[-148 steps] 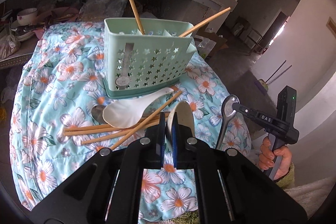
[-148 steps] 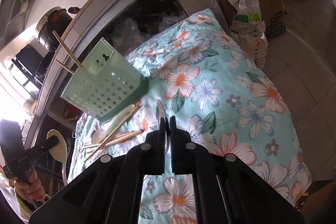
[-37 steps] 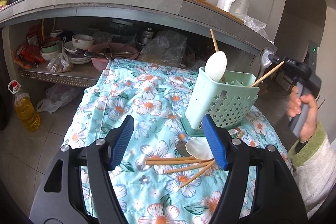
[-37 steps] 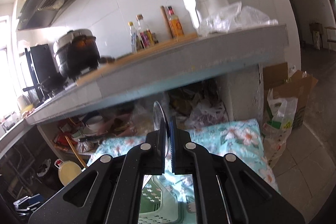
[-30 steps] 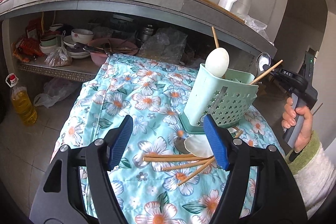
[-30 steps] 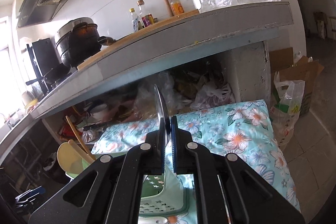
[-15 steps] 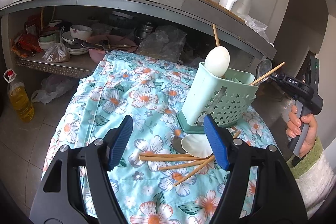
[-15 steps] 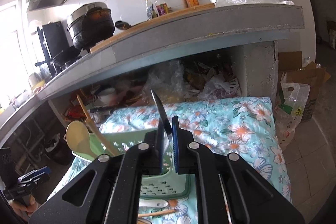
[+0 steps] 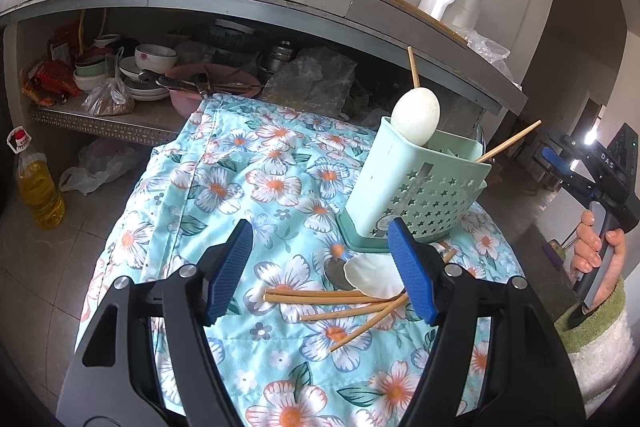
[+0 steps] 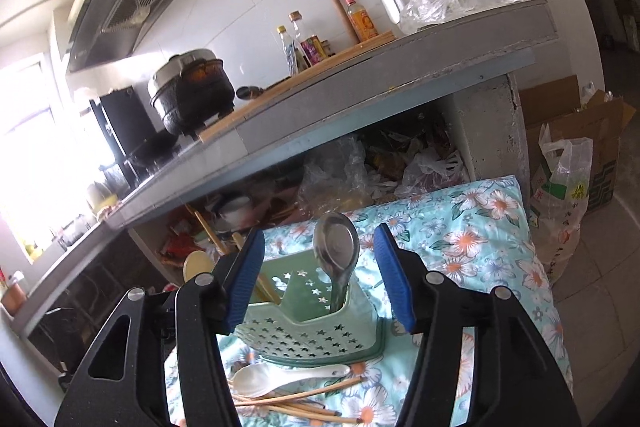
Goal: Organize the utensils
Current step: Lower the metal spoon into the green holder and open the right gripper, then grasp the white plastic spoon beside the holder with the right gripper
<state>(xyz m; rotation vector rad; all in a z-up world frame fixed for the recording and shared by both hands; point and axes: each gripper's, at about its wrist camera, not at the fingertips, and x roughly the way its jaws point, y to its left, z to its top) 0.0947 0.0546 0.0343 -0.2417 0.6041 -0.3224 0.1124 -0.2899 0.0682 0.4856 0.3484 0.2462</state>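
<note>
right gripper [image 10: 318, 277] jaws just opened, apart around metal spoon [image 10: 337, 254] standing in mint green utensil caddy [image 10: 316, 327], left gripper [image 9: 320, 273] wide, empty, above loose chopsticks [image 9: 340, 301]

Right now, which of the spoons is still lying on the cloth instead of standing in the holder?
The white spoon, lying before the green holder; the metal spoon stands inside.

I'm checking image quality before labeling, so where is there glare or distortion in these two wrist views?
Right wrist view: the window at left is blown out white, while the metal spoon stays sharp. Left wrist view: even light, and fisheye bends the counter edge into an arc.
</note>
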